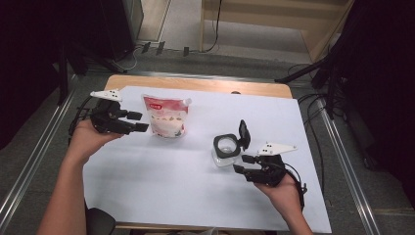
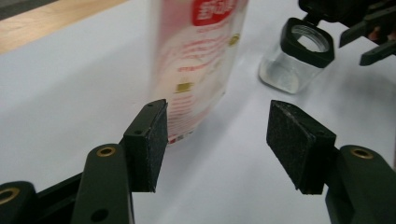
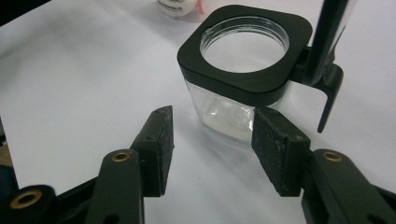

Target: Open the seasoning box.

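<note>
Laboratory recording bay: a wooden table (image 1: 195,84) under a white sheet (image 1: 195,166), flanked by 2 metal floor rails (image 1: 342,161), black curtains (image 1: 381,73), stand legs (image 1: 303,73) and loose cables (image 1: 313,127) on grey carpet (image 1: 29,147).

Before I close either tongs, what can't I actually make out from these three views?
- Pouch print: blurred in the left gripper view, too small in the high view; its top is cut off by the frame edge.
- Jar contents: glare on the clear glass in the right gripper view; cannot tell whether anything is inside.
- Jar's flip lid: seen edge-on, top cut off.
- Right tongs: whether a pad touches the jar is unclear.
</note>
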{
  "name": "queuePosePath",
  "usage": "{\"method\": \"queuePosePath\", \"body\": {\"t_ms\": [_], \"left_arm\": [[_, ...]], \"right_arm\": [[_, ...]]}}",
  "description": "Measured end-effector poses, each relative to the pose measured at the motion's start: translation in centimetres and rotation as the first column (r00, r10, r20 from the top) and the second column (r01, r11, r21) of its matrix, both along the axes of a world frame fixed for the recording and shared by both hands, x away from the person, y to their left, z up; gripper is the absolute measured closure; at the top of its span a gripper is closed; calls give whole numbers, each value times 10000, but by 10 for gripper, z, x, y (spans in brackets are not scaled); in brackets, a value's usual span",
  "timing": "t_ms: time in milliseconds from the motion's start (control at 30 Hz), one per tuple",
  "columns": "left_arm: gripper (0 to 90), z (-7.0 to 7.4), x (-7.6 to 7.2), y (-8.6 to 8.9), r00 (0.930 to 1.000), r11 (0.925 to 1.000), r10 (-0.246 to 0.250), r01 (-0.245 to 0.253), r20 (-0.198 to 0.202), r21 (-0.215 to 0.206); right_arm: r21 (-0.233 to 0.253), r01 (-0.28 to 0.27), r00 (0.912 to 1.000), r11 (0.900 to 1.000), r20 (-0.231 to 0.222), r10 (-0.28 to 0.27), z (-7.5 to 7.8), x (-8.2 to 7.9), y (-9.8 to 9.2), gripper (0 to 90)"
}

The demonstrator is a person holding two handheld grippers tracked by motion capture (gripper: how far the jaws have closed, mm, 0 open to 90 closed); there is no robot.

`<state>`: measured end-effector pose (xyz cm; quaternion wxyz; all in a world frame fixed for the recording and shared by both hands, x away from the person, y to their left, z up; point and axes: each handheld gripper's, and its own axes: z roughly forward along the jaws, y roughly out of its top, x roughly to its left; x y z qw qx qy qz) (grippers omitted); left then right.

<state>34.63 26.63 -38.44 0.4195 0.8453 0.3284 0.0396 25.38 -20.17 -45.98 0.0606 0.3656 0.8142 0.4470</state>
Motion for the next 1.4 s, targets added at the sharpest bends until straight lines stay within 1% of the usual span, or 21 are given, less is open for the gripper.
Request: {"method": "queuePosePath", "body": {"t_ms": [100,133,200,233,300,433,567,633,733,767,833,867,900,967,1067,1133,1167,1233,1300,1333,1400], "left_arm": [[382,-1,6,3,9999,9999,127,-126,99,-78],[380,-1,8,3,9999,9999,111,-110,45,-123],[374,-2,13,0,9999,9999,50,-49,134,-126],[373,-3,15,-2,9999,9999,-16,17,101,-126],[370,-3,17,-3,10000,9999,-64,65,66,-102],[369,-5,26,-12,9996,9996,-216,219,192,-151],[367,-4,30,-17,9991,9995,-283,287,327,-137],[367,-5,31,-23,9986,9990,-364,374,387,-261],[378,-6,33,-27,9985,9992,-325,335,447,-213],[387,-6,33,-28,9986,9991,-337,347,408,-252],[408,-5,33,-29,9984,9993,-286,298,479,-239],[443,-5,33,-30,9985,9992,-232,247,487,-312],[464,-4,33,-31,9983,9995,-200,213,542,-220],[487,-4,34,-33,9984,9997,-101,113,560,-210],[507,-5,35,-32,9988,9995,-88,103,475,-301],[571,-6,36,-31,9991,9995,-55,68,425,-315],[580,-6,36,-31,9991,9994,-65,80,424,-347],[609,-7,37,-32,9997,9992,-139,148,218,-384],[647,-7,38,-32,9997,9991,-144,151,183,-388],[663,-8,39,-32,9999,9985,-147,143,-69,-535],[688,-9,40,-32,9996,9983,-190,177,-227,-558]], "right_arm": [[10,-56,10000,10000,-1,56,0,1,2,491],[7,-72,10000,10000,-43,72,0,1,3,491],[-13,-99,9999,9999,-23,99,-1,1,4,491],[-18,-116,9999,9999,-27,116,0,1,5,491],[-17,-128,9999,9999,-21,128,0,1,5,491],[-93,-117,9999,9999,-27,116,-1,0,4,491],[-80,-139,9999,9999,35,139,-1,0,5,492],[-156,-166,9999,9997,1,166,-2,-1,6,492],[-172,-233,9997,9996,5,234,-2,-2,7,492],[-180,-219,9998,9996,-13,219,-2,-2,8,492],[-187,-283,9996,9994,-10,283,-3,-2,9,491],[-222,-314,9995,9993,-15,313,-4,-2,9,492],[-230,-334,9994,9992,-21,333,-4,-2,10,492],[-216,-375,9993,9991,-25,375,-4,-3,11,492],[-221,-415,9991,9989,-28,414,-5,-3,12,492],[-260,-399,9992,9989,-49,397,-5,-4,14,491],[-249,-426,9991,9988,-49,425,-6,-4,14,490],[-235,-434,9991,9988,-36,433,-6,-4,14,490],[-207,-410,9991,9989,-60,409,-5,-4,14,490],[-164,-431,9991,9989,-35,430,-5,-4,15,490],[-137,-446,9990,9989,-37,445,-5,-5,15,490]]}}
